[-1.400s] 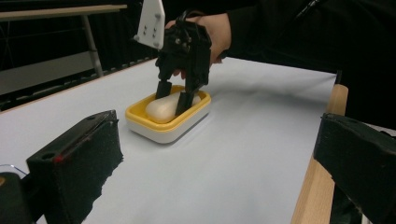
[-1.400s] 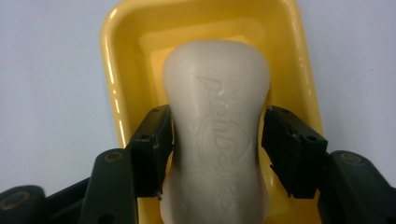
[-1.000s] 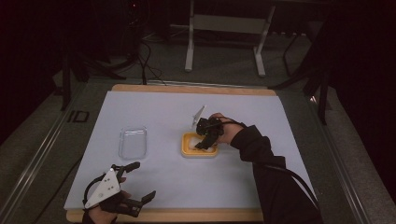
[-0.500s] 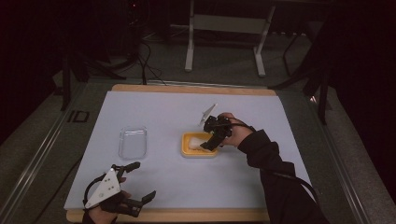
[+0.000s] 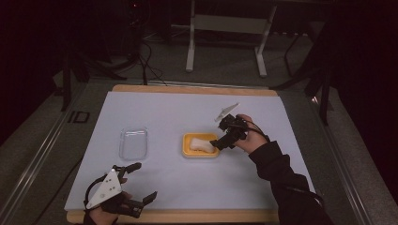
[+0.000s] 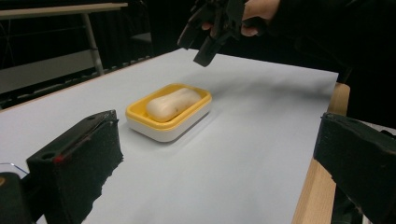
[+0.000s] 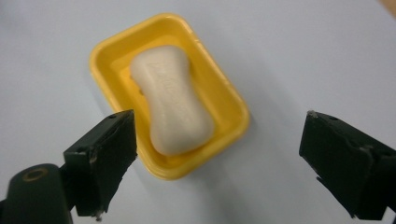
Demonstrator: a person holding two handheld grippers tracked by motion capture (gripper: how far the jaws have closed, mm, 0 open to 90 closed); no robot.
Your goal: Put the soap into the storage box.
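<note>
Soap [image 7: 172, 110], waisted and smooth, in glossy yellow dish [image 7: 229, 100]

High view: overhead, facing forward across whole table [image 5: 155, 183]. Left gripper view: low, level. Right gripper view: close, downward. All share the soap dish [image 5: 200, 145] [image 6: 168, 112] [image 7: 170, 119].

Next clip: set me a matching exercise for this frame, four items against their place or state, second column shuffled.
Items:
1. soap bar
2. yellow dish
3. clear lid
4. right gripper

Places or states:
A. lying flat on the sheet, left of the dish
B. open, raised beside the dish, holding nothing
C. lying in the dish
D. standing mid-table, holding the soap

Pairs: 1-C, 2-D, 3-A, 4-B
</note>
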